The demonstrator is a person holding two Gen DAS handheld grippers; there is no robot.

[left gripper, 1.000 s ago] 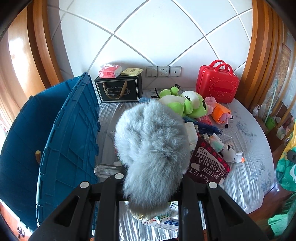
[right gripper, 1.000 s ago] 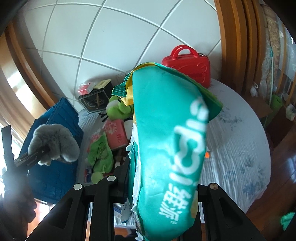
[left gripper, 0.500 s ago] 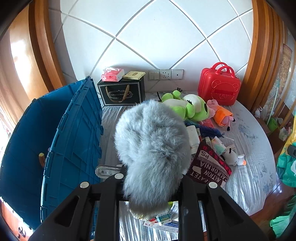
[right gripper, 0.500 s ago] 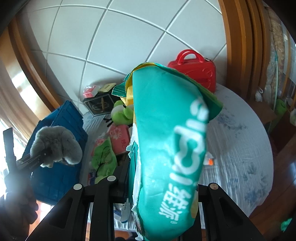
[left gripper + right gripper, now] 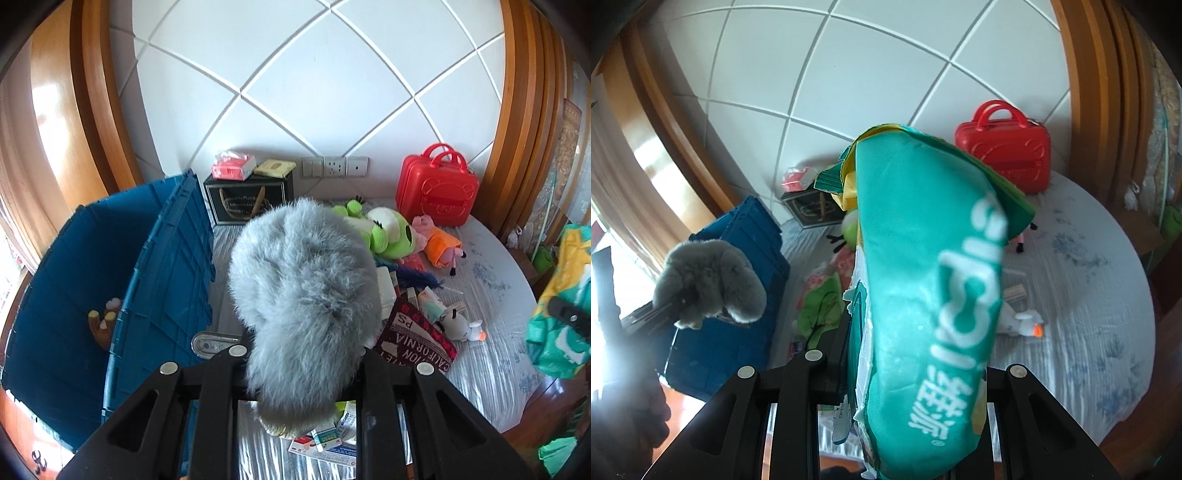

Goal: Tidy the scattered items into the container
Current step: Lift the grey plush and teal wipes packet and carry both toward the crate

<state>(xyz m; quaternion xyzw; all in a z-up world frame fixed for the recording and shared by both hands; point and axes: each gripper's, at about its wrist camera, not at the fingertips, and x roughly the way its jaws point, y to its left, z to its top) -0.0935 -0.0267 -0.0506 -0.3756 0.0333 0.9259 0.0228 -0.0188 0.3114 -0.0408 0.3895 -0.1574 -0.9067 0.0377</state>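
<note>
My left gripper [image 5: 295,369] is shut on a grey fluffy toy [image 5: 306,295] and holds it in the air above the bed, just right of the open blue crate [image 5: 74,295]. The toy also shows in the right wrist view [image 5: 709,280], beside the crate [image 5: 746,266]. My right gripper [image 5: 905,387] is shut on a teal snack bag [image 5: 923,277] that fills its view; the bag shows at the right edge of the left wrist view [image 5: 557,325]. A small brown toy [image 5: 101,325] lies in the crate.
Scattered on the bed: a green frog plush [image 5: 384,232], a pink pig doll [image 5: 439,243], a red case [image 5: 436,192], a dark California pouch [image 5: 413,339], a white dog toy [image 5: 461,325], small boxes [image 5: 325,439]. A black box [image 5: 247,199] stands by the wall.
Both grippers have risen a little with their loads. More of the crate's inside shows, and the teal bag has come further into the left wrist view from the right.
</note>
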